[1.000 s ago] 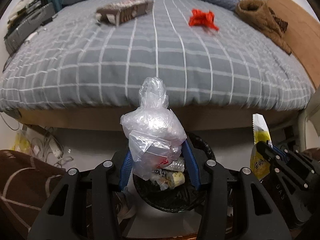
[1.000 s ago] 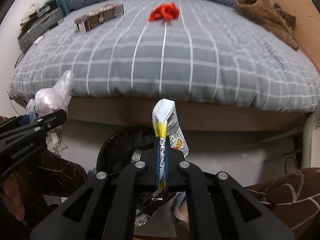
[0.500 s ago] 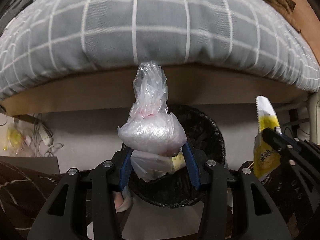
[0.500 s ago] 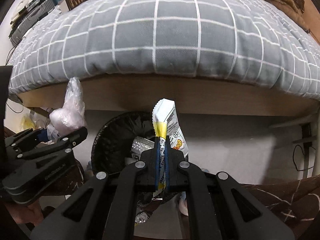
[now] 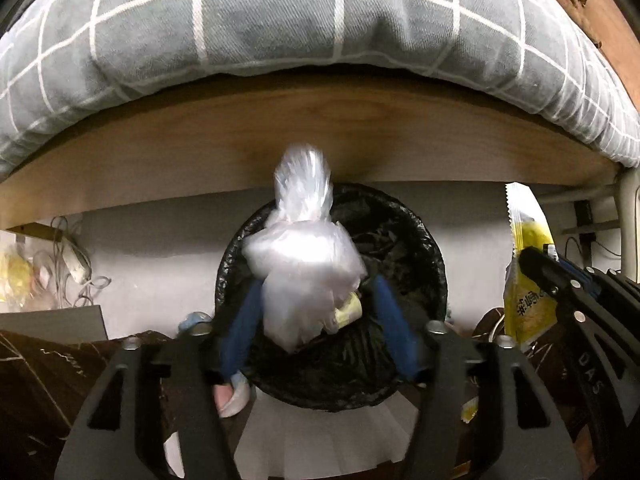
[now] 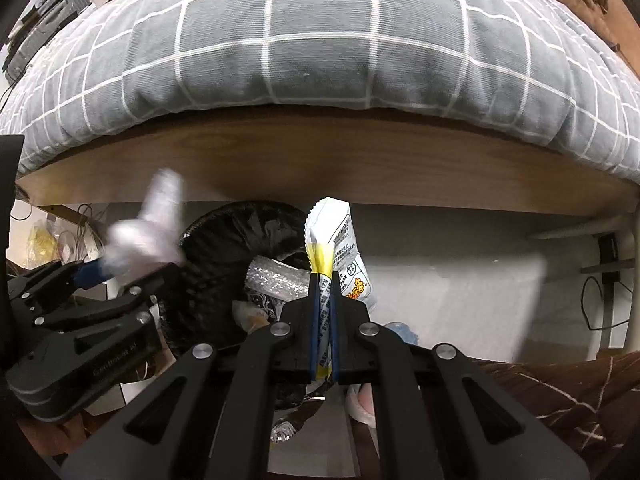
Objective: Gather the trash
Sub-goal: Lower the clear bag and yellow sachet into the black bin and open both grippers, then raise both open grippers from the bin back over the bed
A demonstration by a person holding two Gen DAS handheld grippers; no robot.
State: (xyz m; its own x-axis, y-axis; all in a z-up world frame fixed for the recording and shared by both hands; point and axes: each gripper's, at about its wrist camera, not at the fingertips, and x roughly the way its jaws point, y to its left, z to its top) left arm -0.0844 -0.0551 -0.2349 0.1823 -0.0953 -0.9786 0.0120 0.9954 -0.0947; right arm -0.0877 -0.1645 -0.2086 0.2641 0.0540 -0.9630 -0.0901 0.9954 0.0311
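1. While the left gripper (image 5: 316, 312) hangs steeply over the bin (image 5: 424, 248), its jaws are opening; the blue pads stand clear on either side of the clear bag (image 5: 304, 272), which is blurred and seems to be dropping free between them, straight above the bin's mouth.
2. Because the bag sits over the black liner and not the floor, letting go here should land it on the rubbish already inside: a yellowish cup (image 5: 350, 312) and bubble wrap (image 6: 276, 280) show in the bin.
3. Since the bin stands on the floor tight against the wooden bed frame (image 5: 320, 128), both grippers come at it from the open near side, under the overhanging grey checked quilt (image 5: 280, 20).
4. Off to the right, the right gripper (image 6: 324, 300) has its jaws clenched on a yellow and white wrapper (image 6: 340, 248), pinched low so its top stands upright past the fingertips.
5. That wrapper is held just beside the bin's right rim, not yet over the mouth; I judge it waits its turn and needs a short move leftward before release.
6. Brown patterned fabric (image 6: 560, 392) lies at the bottom right.
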